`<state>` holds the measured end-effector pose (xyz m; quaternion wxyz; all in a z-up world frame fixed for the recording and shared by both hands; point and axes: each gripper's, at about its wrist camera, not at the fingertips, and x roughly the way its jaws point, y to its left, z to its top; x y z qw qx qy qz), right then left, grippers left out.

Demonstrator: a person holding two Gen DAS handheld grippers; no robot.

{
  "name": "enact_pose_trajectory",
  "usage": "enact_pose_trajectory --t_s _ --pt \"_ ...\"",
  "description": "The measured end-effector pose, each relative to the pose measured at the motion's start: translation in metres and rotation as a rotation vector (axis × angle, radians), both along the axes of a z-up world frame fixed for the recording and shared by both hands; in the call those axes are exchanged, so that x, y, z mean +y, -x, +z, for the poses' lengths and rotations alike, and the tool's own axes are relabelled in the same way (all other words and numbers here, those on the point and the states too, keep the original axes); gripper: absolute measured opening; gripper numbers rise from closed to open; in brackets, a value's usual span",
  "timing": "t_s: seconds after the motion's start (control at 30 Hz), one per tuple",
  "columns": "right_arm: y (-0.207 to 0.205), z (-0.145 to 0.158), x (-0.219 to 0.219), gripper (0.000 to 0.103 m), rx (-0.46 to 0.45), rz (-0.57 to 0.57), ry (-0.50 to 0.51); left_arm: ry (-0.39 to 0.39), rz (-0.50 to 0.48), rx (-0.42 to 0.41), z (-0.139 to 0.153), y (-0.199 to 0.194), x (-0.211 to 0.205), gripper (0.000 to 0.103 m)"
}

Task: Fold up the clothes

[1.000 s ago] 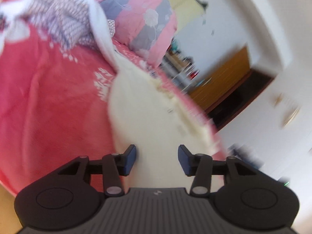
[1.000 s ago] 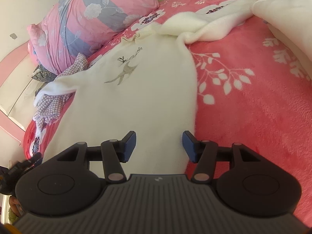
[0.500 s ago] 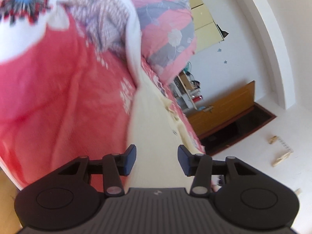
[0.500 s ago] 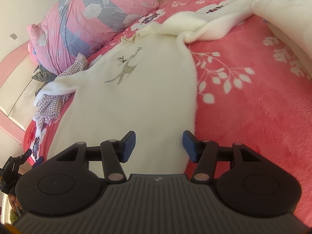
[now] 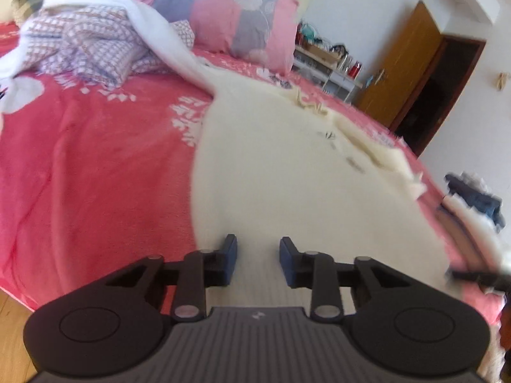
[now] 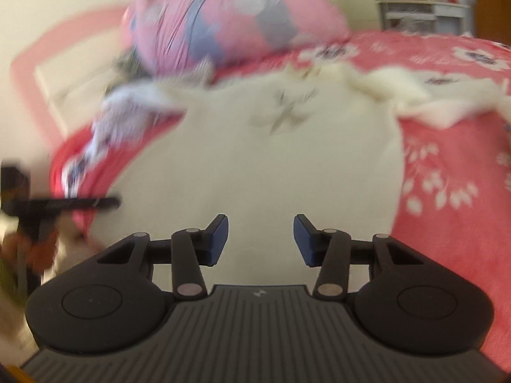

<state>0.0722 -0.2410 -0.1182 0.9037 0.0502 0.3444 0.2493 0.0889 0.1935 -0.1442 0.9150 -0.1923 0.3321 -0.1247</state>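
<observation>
My left fingers [image 5: 258,263] and right fingers [image 6: 261,239] are closing with gaps showing, holding nothing yet, over the cream top's [image 5: 287,172] bottom edge to fold it.

Ahead of you: bed in red floral blanket [image 5: 95,166], pink-and-grey pillow [image 5: 230,9] at its head, white shelf unit [image 5: 332,73] beside wooden door [image 5: 402,63], wooden floor [image 5: 12,325].

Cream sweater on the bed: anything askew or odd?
Yes. The cream sweater lies mostly flat on the pink blanket, but its right sleeve is bunched and twisted sideways, and its left sleeve drapes over a crumpled checked garment. No damage visible.
</observation>
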Motion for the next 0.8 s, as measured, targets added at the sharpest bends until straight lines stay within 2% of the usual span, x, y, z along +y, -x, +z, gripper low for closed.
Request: enact_pose_trajectory --t_s 0.03,0.1,0.17,0.23,0.37,0.47,0.6,0.73,0.8 --pt "0.003 -0.01 -0.002 0.043 0.034 0.01 0.033 0.017 0.007 0.011 0.003 0.001 0.004 0.031" --pt "0.016 -0.021 -0.014 0.04 0.005 0.011 0.037 -0.009 0.019 0.005 0.014 0.001 0.002 0.032" --pt "0.017 -0.015 -0.022 0.04 0.026 -0.001 0.007 -0.036 0.03 -0.001 0.025 0.002 0.0 0.044" --pt "0.012 -0.004 -0.028 0.042 0.048 -0.022 -0.02 -0.081 0.02 -0.042 0.041 -0.001 -0.01 0.046" --pt "-0.005 0.032 -0.045 0.043 -0.048 -0.082 -0.058 -0.084 -0.038 -0.094 0.07 -0.03 -0.041 0.048" --pt "-0.027 0.06 -0.054 0.043 -0.156 -0.101 -0.061 -0.098 -0.06 -0.08 0.08 -0.071 -0.075 0.048" --pt "-0.088 0.075 -0.049 0.042 -0.2 -0.103 -0.082 -0.165 -0.06 -0.036 0.079 -0.144 -0.129 0.049" --pt "-0.183 0.059 -0.029 0.034 -0.086 -0.066 -0.139 -0.264 -0.003 -0.04 0.053 -0.219 -0.174 0.047" --pt "-0.231 0.047 -0.012 0.03 -0.044 -0.063 -0.109 -0.291 0.019 -0.048 0.038 -0.245 -0.188 0.046"
